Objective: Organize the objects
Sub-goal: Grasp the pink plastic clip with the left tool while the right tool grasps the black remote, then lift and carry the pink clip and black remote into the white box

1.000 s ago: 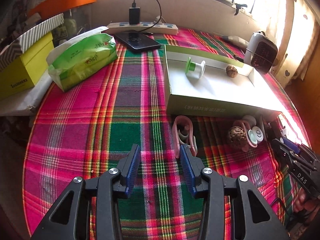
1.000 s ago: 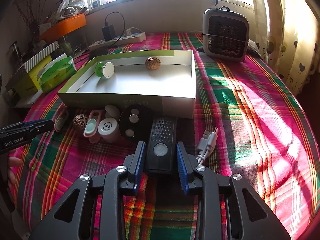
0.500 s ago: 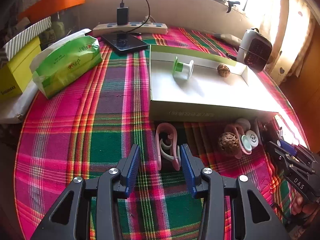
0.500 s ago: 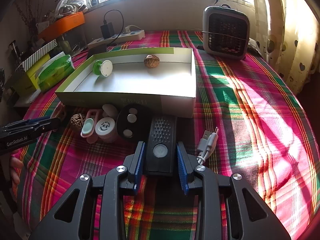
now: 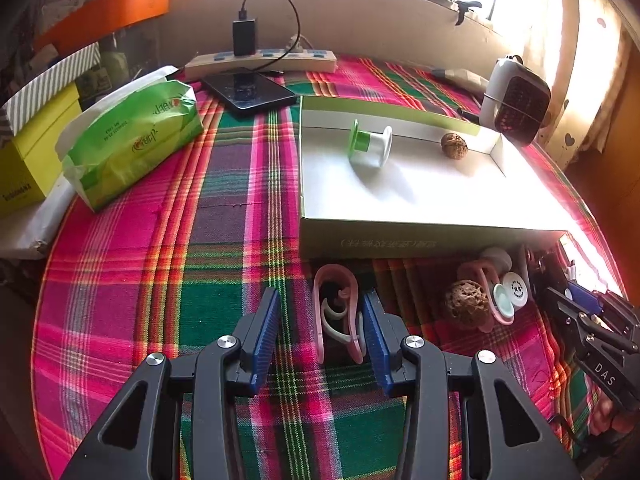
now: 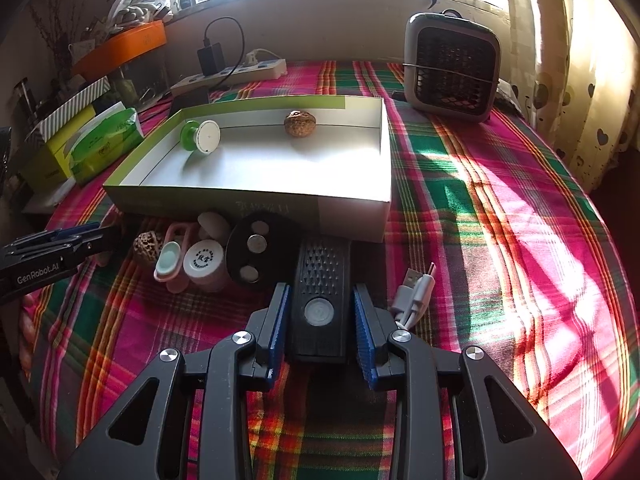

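Observation:
My left gripper (image 5: pixel 320 322) is open low over the plaid cloth. A pink clip (image 5: pixel 338 312) lies between its fingers, nearer the right one. My right gripper (image 6: pixel 320 322) is shut on a black remote-like device (image 6: pixel 320 296) that lies flat on the cloth. Just ahead stands the white open box (image 6: pixel 240 200) with a green-white spool (image 6: pixel 202 136) and a walnut (image 6: pixel 300 122) inside. In front of the box lie another walnut (image 6: pixel 146 242), a small white jar (image 6: pixel 204 262), a pink-and-teal case (image 6: pixel 170 260) and a black disc with coin cells (image 6: pixel 256 252).
A white USB cable (image 6: pixel 416 292) lies right of the device. A small fan heater (image 6: pixel 452 68) stands at the back right. A green tissue pack (image 5: pixel 132 140), a phone (image 5: pixel 248 94) and a power strip (image 5: pixel 260 62) are at the back left, with boxes beyond.
My left gripper has shifted to the right and forward, so the pink clip now lies between its fingers instead of ahead of the right one. The right gripper has kept still.

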Available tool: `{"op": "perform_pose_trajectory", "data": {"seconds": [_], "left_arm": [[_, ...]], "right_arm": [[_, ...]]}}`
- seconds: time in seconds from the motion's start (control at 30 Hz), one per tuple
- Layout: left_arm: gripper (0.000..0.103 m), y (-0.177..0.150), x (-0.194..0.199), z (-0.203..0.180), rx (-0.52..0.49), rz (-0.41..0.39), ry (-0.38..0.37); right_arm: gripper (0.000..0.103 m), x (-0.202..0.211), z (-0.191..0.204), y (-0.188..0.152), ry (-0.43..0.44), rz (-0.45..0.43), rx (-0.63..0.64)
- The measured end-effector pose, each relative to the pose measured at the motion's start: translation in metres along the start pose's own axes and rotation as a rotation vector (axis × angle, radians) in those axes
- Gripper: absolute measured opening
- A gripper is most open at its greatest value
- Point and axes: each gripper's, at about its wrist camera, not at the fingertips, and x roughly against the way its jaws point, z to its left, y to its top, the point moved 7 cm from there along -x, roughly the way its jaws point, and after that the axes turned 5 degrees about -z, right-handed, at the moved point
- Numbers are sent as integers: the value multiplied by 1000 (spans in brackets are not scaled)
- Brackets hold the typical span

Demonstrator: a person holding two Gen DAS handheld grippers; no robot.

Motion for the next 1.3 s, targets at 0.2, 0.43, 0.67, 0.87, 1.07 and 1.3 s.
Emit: {"op": "perform_pose_trajectory", "data": {"seconds": [0.2, 0.43, 0.67, 0.87, 1.07, 1.3], "left_arm": [[33, 0, 0, 2, 9, -6, 9], [25, 0, 0, 4, 9, -10, 28], [21, 0, 0, 7, 9, -14, 35], [21, -1, 0, 7, 10, -13, 33], [21, -1, 1, 8, 10, -14, 33], [21, 0, 1, 8, 9, -13, 35]], "right_arm": [[32, 0, 0, 0, 5, -1, -6], [32, -1, 0, 1, 4, -1, -4], [32, -1, 0, 0, 6, -2, -6], [32, -1, 0, 0, 6, -2, -6], [32, -1, -1, 1, 5, -2, -7], [28, 0, -2, 1, 0, -4, -10]]}}
